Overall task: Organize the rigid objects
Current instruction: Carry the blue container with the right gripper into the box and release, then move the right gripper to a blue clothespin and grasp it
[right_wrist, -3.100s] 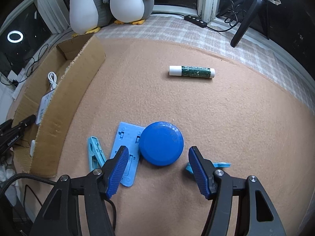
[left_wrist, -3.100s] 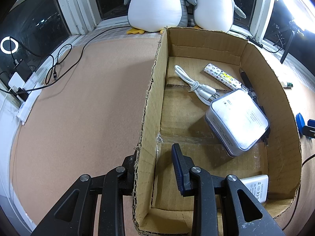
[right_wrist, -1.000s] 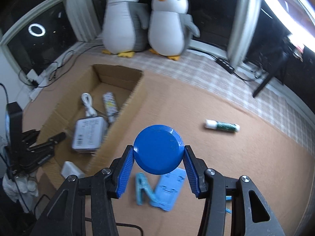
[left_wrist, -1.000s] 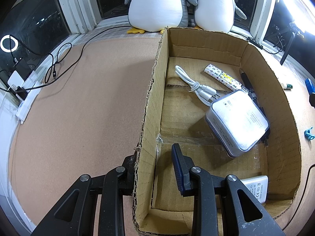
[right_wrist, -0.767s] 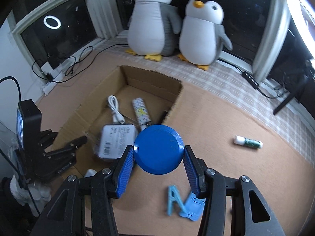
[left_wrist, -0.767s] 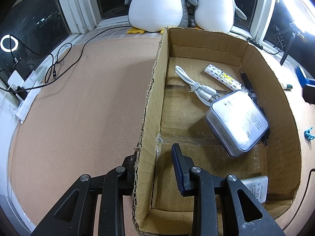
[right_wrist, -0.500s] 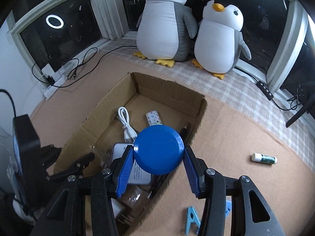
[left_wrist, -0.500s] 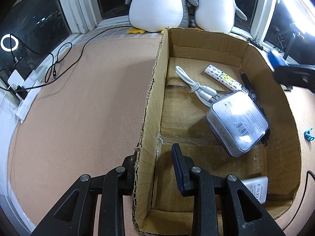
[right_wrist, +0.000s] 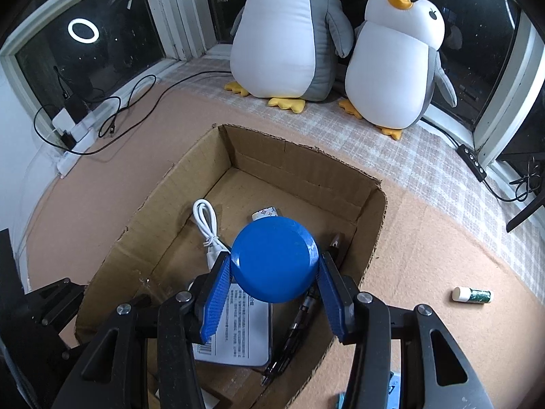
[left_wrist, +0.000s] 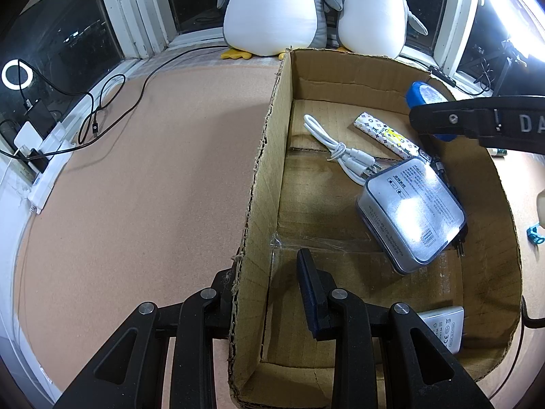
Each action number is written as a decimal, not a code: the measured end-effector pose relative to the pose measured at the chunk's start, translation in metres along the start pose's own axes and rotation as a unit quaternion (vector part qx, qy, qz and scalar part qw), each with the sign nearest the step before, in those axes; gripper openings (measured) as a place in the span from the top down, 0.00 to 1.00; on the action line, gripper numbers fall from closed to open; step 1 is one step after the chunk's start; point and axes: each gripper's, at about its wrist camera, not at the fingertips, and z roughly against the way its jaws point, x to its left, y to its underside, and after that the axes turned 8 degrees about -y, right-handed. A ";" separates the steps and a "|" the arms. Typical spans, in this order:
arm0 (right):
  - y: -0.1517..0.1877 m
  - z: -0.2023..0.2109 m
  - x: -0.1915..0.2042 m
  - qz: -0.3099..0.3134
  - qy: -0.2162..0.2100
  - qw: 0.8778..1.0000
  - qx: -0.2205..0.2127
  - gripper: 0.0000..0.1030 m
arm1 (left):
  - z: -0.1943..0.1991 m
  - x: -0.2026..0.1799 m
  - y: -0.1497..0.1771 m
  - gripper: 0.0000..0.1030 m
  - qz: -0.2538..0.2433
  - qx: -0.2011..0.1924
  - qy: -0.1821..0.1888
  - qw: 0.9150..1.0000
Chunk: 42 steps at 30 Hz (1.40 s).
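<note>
My right gripper (right_wrist: pixel 273 272) is shut on a round blue disc (right_wrist: pixel 274 259) and holds it in the air over the open cardboard box (right_wrist: pixel 299 167). In the left wrist view the same disc (left_wrist: pixel 422 93) and the black arm of the right gripper show above the box's far right corner. My left gripper (left_wrist: pixel 264 269) is shut on the box's left wall (left_wrist: pixel 269 156), one finger outside and one inside. In the box lie a white cable (left_wrist: pixel 337 150), a patterned tube (left_wrist: pixel 385 133), a silver case (left_wrist: pixel 412 218), a black pen (left_wrist: pixel 442 177) and a white charger (left_wrist: pixel 442 327).
A green glue stick (right_wrist: pixel 473 294) lies on the brown mat right of the box, and a teal clip (left_wrist: pixel 533 235) lies nearer. Two plush penguins (right_wrist: pixel 293 34) stand at the window behind the box. Black cables and a power strip (right_wrist: pixel 85 119) run along the left edge.
My right gripper has carried the blue disc from over the mat to above the box, coming into the left wrist view from the right. The left gripper and the box have stayed still.
</note>
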 end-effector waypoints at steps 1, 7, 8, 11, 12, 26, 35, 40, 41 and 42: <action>-0.001 -0.001 0.000 0.000 0.002 1.000 0.001 0.55 | 0.000 0.000 0.000 0.70 0.000 0.000 0.000 1.000; -0.003 -0.007 -0.002 -0.003 0.006 1.000 0.005 0.55 | 0.000 0.000 0.000 0.70 0.000 0.000 0.000 1.000; -0.003 -0.007 -0.002 -0.002 0.006 1.000 0.005 0.55 | 0.000 0.000 0.000 0.70 0.000 0.000 0.000 1.000; -0.004 -0.007 0.000 0.002 0.008 1.000 0.005 0.49 | 0.001 0.000 0.000 0.70 -0.001 0.000 -0.001 1.000; -0.004 -0.006 0.001 0.003 0.009 1.000 0.003 0.46 | 0.000 0.000 0.000 0.70 -0.001 0.000 -0.001 1.000; -0.001 0.006 -0.003 -0.006 0.003 1.000 -0.006 0.45 | 0.000 0.000 0.000 0.70 -0.001 0.000 -0.001 1.000; 0.020 0.052 -0.032 -0.039 -0.014 0.999 -0.030 0.45 | 0.001 0.000 0.000 0.70 0.000 0.000 -0.001 1.000; 0.038 0.078 -0.059 -0.071 -0.020 0.997 -0.036 0.45 | 0.001 0.000 0.000 0.70 0.000 0.000 -0.001 1.000; 0.043 0.082 -0.064 -0.075 -0.017 0.996 -0.036 0.45 | 0.001 -0.001 0.000 0.70 0.000 0.000 -0.001 1.000; 0.046 0.085 -0.066 -0.077 -0.016 0.996 -0.035 0.45 | 0.001 0.000 0.000 0.70 0.000 0.000 -0.001 1.000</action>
